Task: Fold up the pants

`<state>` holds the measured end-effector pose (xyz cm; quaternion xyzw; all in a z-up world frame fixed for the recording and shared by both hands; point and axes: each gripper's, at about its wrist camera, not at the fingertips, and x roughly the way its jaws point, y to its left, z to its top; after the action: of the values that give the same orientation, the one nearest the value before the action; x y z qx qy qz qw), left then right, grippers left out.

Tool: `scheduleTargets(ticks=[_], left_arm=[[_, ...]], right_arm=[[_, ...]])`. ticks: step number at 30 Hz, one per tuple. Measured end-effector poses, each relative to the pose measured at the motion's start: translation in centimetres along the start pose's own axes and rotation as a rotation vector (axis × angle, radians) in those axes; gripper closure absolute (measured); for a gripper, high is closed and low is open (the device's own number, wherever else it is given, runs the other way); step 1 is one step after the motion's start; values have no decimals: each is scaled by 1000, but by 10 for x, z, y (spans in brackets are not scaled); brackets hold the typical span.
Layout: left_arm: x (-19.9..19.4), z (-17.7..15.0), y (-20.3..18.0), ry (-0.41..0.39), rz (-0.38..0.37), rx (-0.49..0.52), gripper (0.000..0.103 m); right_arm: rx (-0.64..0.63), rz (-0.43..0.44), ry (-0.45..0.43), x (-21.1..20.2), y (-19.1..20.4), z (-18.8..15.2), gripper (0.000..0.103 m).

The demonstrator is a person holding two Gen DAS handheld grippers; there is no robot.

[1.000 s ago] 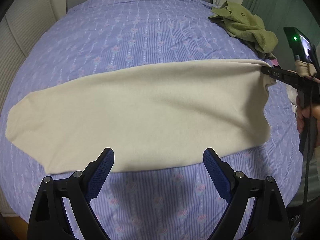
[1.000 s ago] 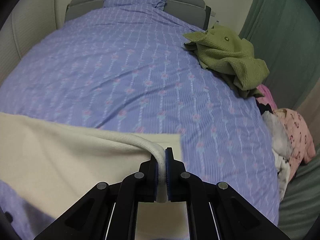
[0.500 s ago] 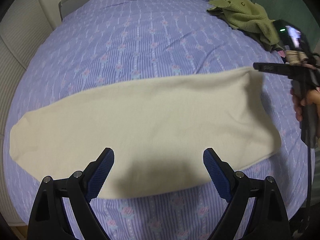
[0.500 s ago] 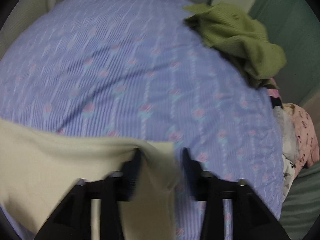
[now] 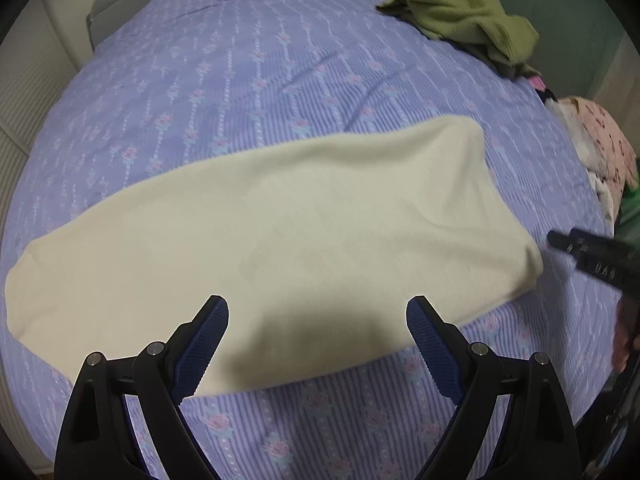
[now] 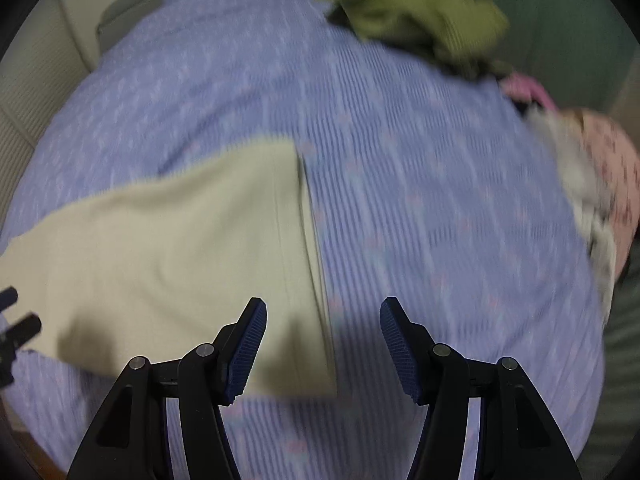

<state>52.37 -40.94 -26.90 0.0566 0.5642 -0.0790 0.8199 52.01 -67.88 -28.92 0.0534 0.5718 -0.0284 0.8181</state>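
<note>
The cream pants (image 5: 280, 232) lie flat in a long band across the purple flowered bedspread (image 5: 240, 80), folded lengthwise. My left gripper (image 5: 318, 344) is open and empty above their near edge. My right gripper (image 6: 323, 346) is open and empty above the pants' right end (image 6: 200, 248); that view is blurred. The right gripper's tip also shows at the right edge of the left wrist view (image 5: 592, 256), just off the pants' right end.
A green garment (image 5: 460, 20) lies at the bed's far right corner. A pile of pink and white clothes (image 5: 600, 148) sits at the right edge. A grey headboard (image 5: 120, 8) and pale wall stand at the far left.
My right gripper opened and let go of the pants' waistband, then drew back toward the near right. The lifted end dropped flat on the bed. My left gripper stayed open.
</note>
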Motion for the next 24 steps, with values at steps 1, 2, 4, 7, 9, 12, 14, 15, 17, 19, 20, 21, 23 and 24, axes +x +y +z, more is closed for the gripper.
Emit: scheduleTargets(ticks=[1, 2, 4, 7, 9, 12, 14, 15, 17, 19, 20, 21, 23, 24], left_arm=[[1, -2, -4, 3, -2, 9, 12], [1, -4, -6, 5, -2, 16, 12], [2, -6, -11, 8, 1, 24, 12], [3, -8, -14, 16, -1, 25, 12], [2, -9, -16, 17, 2, 24, 12], [-1, -9, -19, 16, 4, 29, 12], [-3, -9, -21, 12, 4, 38, 12], [-5, -9, -22, 9, 2, 41, 12], [-7, -9, -23, 3, -2, 41, 12], [-7, -8, -22, 7, 0, 34, 12], [-7, -8, -22, 9, 3, 33, 12], [-7, -8, -23, 11, 6, 33, 12], [-8, -9, -24, 11, 11, 39, 12], [-9, -9, -25, 10, 15, 42, 12]], right_arm=[[23, 13, 18, 5, -3, -7, 43], [38, 25, 29, 10, -5, -11, 43], [66, 44, 32, 18, -6, -19, 44], [82, 55, 51, 34, -7, -18, 45], [95, 80, 70, 44, -7, -18, 54], [97, 81, 135, 60, -6, -22, 79], [69, 71, 117, 53, -6, -24, 89], [64, 71, 98, 44, -6, -25, 90], [57, 59, 76, 29, -5, -28, 90], [45, 37, 80, 24, -5, -33, 91], [35, 14, 90, 28, -6, -35, 91], [35, -1, 111, 34, -7, -36, 92], [64, -10, 141, 45, -14, -37, 95], [75, -14, 150, 47, -16, -37, 95]])
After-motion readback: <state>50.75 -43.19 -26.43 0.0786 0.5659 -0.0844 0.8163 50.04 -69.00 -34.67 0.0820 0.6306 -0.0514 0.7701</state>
